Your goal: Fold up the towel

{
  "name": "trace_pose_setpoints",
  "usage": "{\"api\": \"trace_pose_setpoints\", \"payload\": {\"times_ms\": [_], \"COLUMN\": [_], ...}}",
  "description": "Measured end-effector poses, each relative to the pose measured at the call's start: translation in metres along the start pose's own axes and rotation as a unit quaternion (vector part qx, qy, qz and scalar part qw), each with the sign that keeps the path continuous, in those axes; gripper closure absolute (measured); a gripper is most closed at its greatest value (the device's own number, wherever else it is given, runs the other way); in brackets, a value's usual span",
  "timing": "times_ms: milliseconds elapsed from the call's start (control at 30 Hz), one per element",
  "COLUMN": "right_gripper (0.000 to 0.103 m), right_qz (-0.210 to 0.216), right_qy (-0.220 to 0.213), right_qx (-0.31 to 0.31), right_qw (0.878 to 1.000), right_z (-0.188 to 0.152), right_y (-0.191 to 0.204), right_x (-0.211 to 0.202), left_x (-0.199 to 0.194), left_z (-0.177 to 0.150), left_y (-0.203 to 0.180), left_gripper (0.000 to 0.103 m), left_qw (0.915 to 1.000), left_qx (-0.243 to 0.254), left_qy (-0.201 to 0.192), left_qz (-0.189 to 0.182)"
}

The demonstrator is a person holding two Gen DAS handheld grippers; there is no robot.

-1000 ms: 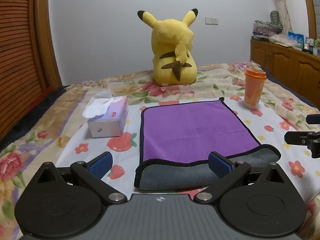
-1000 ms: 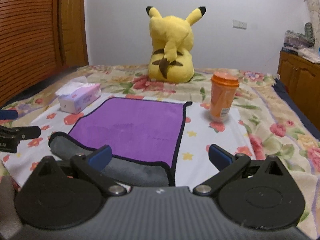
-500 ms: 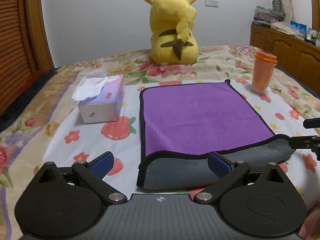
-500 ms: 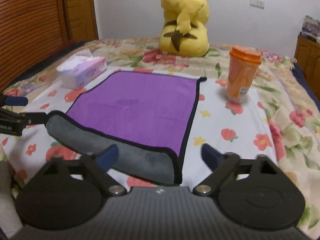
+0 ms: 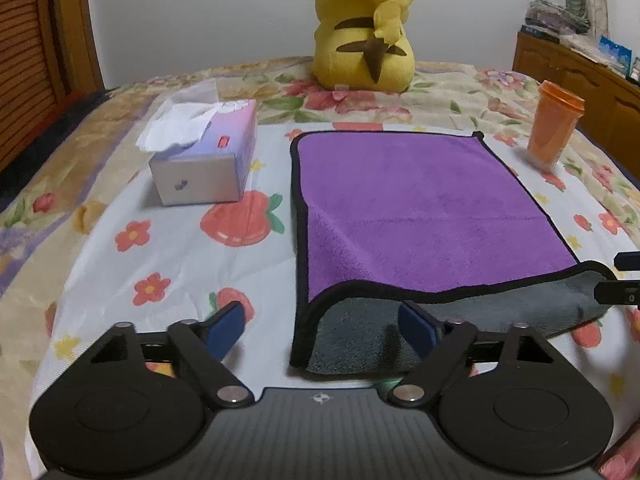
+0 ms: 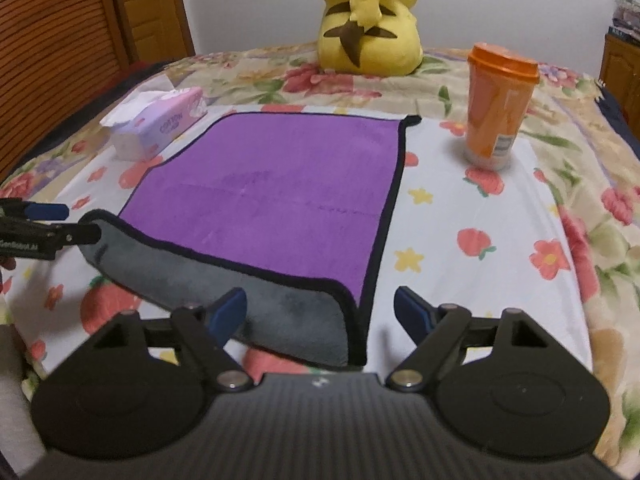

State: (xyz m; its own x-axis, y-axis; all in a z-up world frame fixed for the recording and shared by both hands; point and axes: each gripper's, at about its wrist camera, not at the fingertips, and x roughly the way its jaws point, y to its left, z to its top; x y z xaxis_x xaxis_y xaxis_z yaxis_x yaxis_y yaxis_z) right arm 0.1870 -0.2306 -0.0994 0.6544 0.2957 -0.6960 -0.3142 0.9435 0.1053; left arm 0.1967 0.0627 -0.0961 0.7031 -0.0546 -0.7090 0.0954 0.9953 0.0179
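Observation:
A purple towel (image 5: pixel 420 208) with black trim and a grey underside lies on the flowered bed sheet; it also shows in the right wrist view (image 6: pixel 280 184). Its near edge is turned back, showing a grey strip (image 5: pixel 460 320). My left gripper (image 5: pixel 320 330) is open, straddling the near left corner of the grey flap. My right gripper (image 6: pixel 320 314) is open, straddling the near right corner of the flap (image 6: pixel 304 320). Each gripper's fingers show at the side of the other view.
A tissue box (image 5: pixel 208 160) stands left of the towel. An orange lidded cup (image 6: pixel 500 104) stands to its right. A yellow Pikachu plush (image 5: pixel 364 28) sits behind it. A wooden cabinet (image 5: pixel 580 76) is at far right, a wooden wall (image 6: pixel 60 60) at left.
Both grippers have moved forward and down toward the towel's near edge, so the towel looms larger. The grey flap now lies between each gripper's fingers. Both stay open.

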Motion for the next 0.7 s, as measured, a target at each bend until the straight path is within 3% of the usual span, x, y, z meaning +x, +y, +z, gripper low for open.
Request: {"api": "trace_pose_setpoints", "payload": {"times_ms": [67,533,633,700], "right_gripper": [0.025,0.046,0.057,0.070], "right_qz": [0.004,0.021,0.019,0.018], "right_qy": [0.009,0.044,0.044,0.044], "right_qx": [0.002,0.009,0.006,0.003], "right_qw": [1.000,0.999,0.999,0.999], "right_z": [0.000,-0.005,-0.004,-0.004], "right_y": [-0.001,-0.003,-0.003,-0.003], "right_x": [0.002,0.012,0.012,0.012], "left_x": [0.002,0.008,0.007,0.007], "left_z": [-0.001,-0.005,-0.005,-0.005], "left_y": [0.000,0.000,-0.003,-0.004], "left_gripper": [0.028,0.059,0.064,0.070], "left_qw": [1.0000,0.9992,0.9992,0.9992], "left_qx": [0.002,-0.002,0.004,0.007], "left_qy": [0.008,0.036,0.034,0.035], "left_qz": [0.002,-0.017,-0.018,-0.018]}}
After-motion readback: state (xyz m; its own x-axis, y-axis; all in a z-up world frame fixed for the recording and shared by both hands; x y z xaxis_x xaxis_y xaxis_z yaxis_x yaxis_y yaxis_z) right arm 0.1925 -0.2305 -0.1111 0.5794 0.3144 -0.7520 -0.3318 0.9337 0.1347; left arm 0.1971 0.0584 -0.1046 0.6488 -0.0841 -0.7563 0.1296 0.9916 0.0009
